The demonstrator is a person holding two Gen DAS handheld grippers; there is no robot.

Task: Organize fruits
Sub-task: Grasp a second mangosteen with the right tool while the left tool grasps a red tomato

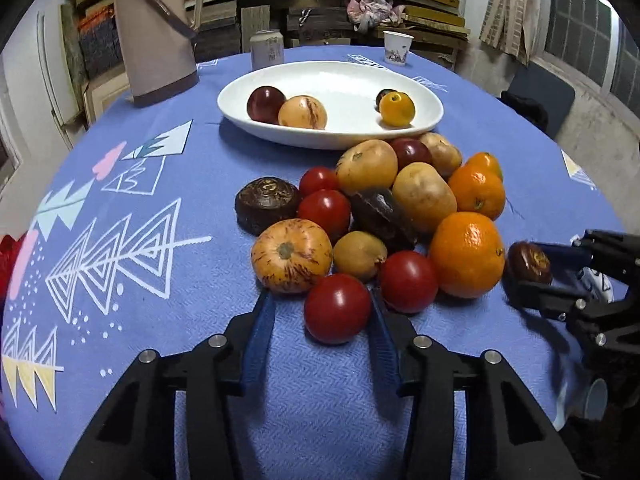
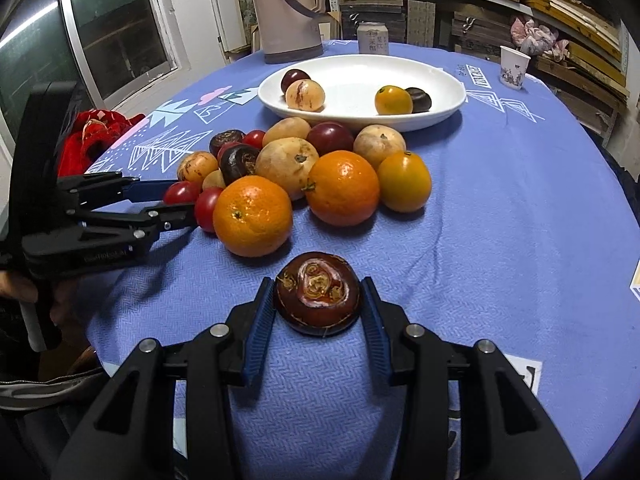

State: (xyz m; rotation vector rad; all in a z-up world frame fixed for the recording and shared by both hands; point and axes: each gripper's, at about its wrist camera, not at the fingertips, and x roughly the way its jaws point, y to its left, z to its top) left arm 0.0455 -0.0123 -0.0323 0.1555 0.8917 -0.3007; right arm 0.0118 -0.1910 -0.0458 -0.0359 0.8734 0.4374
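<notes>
Table (image 1: pixel 132 184): round, under my blue patterned cloth, bearing everything listed below.

Flask (image 1: pixel 154 36): tall, beige, with handle, standing at the far left edge of the table.

Plate (image 1: pixel 344 76): white, oval, beyond the heap of fruit. It holds four pieces in two pairs: a dark red one touching a pale striped one on the left, a yellow one in front of a small dark one on the right.

Heap of fruit (image 1: pixel 400 208): between the plate and my two claws. It includes two oranges, several tan ones, red tomatoes, dark brown pieces and a striped orange-tan one (image 1: pixel 291 255) on the near left.

Can (image 1: pixel 267 49) and paper cup (image 1: pixel 397 47): both behind the plate, well apart from each other.

Left claw (image 1: pixel 320 312): my blue pads stand either side of a red tomato (image 1: pixel 337 308) at the near edge of the heap. The right pad touches it; the left pad stands apart from it, tip against the striped piece. Another tomato crowds in just right, with the big orange (image 1: pixel 467 254) beyond that.

Right claw (image 2: pixel 318 300): pinching a dark brown fruit (image 2: pixel 318 294) with a pale swirled top, both pads pressed on its sides, on the cloth just clear of the heap. The nearest orange lies directly ahead of it.

Red cloth (image 2: pixel 92 136): bunched at the table's left edge, seen from the right claw.
</notes>
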